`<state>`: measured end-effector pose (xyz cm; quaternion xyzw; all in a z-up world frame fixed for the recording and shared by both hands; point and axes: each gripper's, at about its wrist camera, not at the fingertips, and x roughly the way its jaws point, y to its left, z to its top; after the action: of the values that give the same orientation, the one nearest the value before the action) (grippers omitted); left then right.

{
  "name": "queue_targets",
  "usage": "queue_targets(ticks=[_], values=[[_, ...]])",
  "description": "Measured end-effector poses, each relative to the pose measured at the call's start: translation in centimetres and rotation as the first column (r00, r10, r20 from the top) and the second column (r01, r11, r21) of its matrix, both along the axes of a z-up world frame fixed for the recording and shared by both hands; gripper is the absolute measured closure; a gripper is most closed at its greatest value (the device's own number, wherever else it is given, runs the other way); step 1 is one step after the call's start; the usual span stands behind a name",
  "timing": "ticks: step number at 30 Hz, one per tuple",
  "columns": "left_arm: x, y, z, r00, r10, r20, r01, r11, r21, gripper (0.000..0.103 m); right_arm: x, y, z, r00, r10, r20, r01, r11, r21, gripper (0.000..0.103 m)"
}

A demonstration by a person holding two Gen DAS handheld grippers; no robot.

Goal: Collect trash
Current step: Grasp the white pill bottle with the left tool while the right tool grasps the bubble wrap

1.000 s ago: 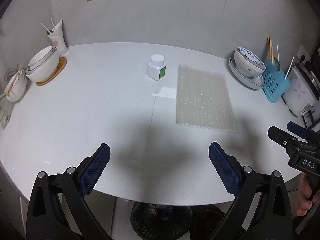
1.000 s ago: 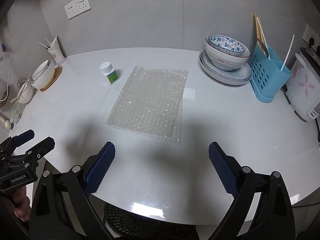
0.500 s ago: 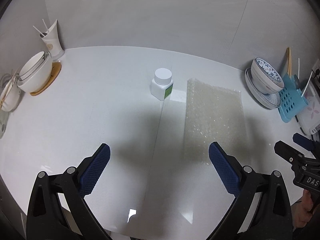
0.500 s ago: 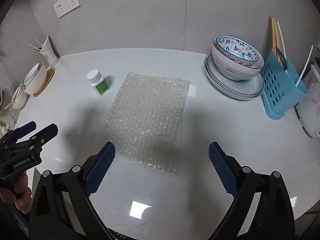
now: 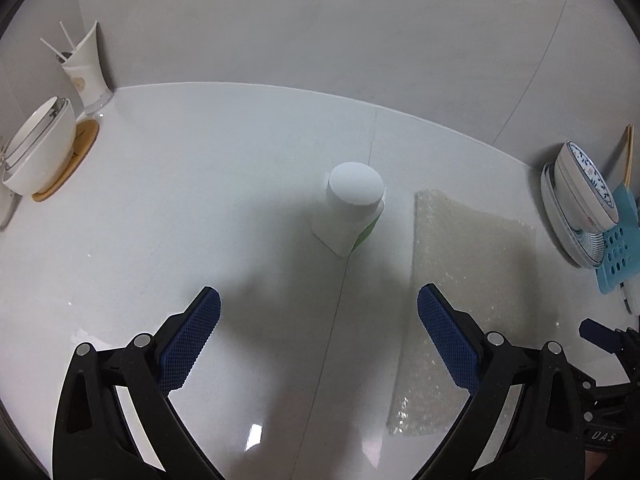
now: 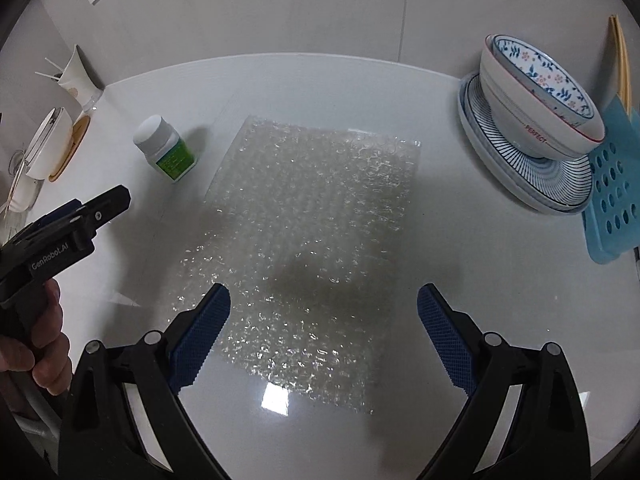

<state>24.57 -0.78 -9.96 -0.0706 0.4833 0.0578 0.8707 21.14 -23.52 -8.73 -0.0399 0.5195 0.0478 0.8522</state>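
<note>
A small white pill bottle (image 5: 352, 210) with a white cap and green label stands upright on the white table; it also shows in the right wrist view (image 6: 164, 149). A clear bubble wrap sheet (image 6: 308, 248) lies flat to its right, and shows in the left wrist view (image 5: 464, 292). My left gripper (image 5: 319, 340) is open and empty, just short of the bottle. My right gripper (image 6: 323, 338) is open and empty, low over the near part of the bubble wrap. The left gripper's body (image 6: 60, 236) appears at the left of the right wrist view.
White bowls on a wooden coaster (image 5: 40, 152) and a cup with sticks (image 5: 86, 76) stand at the far left. A patterned bowl on a striped plate (image 6: 536, 120) and a blue utensil holder (image 6: 616, 196) stand at the right. The wall is close behind.
Both grippers have moved forward and lower over the table: the left toward the pill bottle, the right over the bubble wrap. Both stay open. The table's front edge has left view.
</note>
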Motion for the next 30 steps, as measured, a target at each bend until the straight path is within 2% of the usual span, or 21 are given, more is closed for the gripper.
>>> queue_targets(ticks=[12, 15, 20, 22, 24, 26, 29, 30], values=[[5.3, -0.7, -3.7, 1.0, -0.02, -0.006, 0.02, 1.0, -0.02, 0.009, 4.8, 0.3, -4.9, 0.992, -0.046, -0.12, 0.044, 0.999, -0.014, 0.012], [6.2, -0.4, -4.3, 1.0, -0.023, -0.016, 0.023, 1.0, -0.015, 0.015, 5.2, 1.0, -5.4, 0.993, -0.043, -0.112, 0.035, 0.997, -0.07, 0.011], [7.2, -0.3, -4.8, 0.999, -0.029, -0.025, 0.029, 0.999, -0.035, 0.031, 5.4, 1.3, -5.7, 0.992, -0.039, -0.123, 0.027, 0.995, -0.097, 0.014], [7.5, -0.5, -5.0, 0.999, -0.035, -0.03, 0.034, 0.999, -0.029, 0.047, 5.5, 1.5, -5.7, 0.992, -0.03, -0.123, 0.017, 0.994, -0.106, 0.017], [8.2, 0.1, -5.3, 0.999, -0.03, -0.043, 0.029, 0.999, -0.028, 0.055, 5.2, 1.6, -5.7, 0.992, -0.024, -0.123, 0.01, 0.994, -0.109, 0.023], [8.3, 0.2, -5.3, 0.999, -0.025, -0.042, 0.024, 0.999, -0.035, 0.055, 5.0, 1.7, -5.5, 0.993, -0.021, -0.119, 0.009, 0.994, -0.107, 0.03], [8.5, 0.2, -5.1, 0.999, -0.026, -0.044, 0.024, 0.999, -0.032, 0.056, 4.8, 1.7, -5.3, 0.994, -0.019, -0.105, 0.008, 0.995, -0.103, 0.046], [8.3, 0.1, -5.0, 0.999, -0.028, -0.045, 0.027, 0.999, -0.022, 0.056, 4.8, 1.7, -5.2, 0.995, -0.019, -0.099, 0.009, 0.995, -0.102, 0.055]])
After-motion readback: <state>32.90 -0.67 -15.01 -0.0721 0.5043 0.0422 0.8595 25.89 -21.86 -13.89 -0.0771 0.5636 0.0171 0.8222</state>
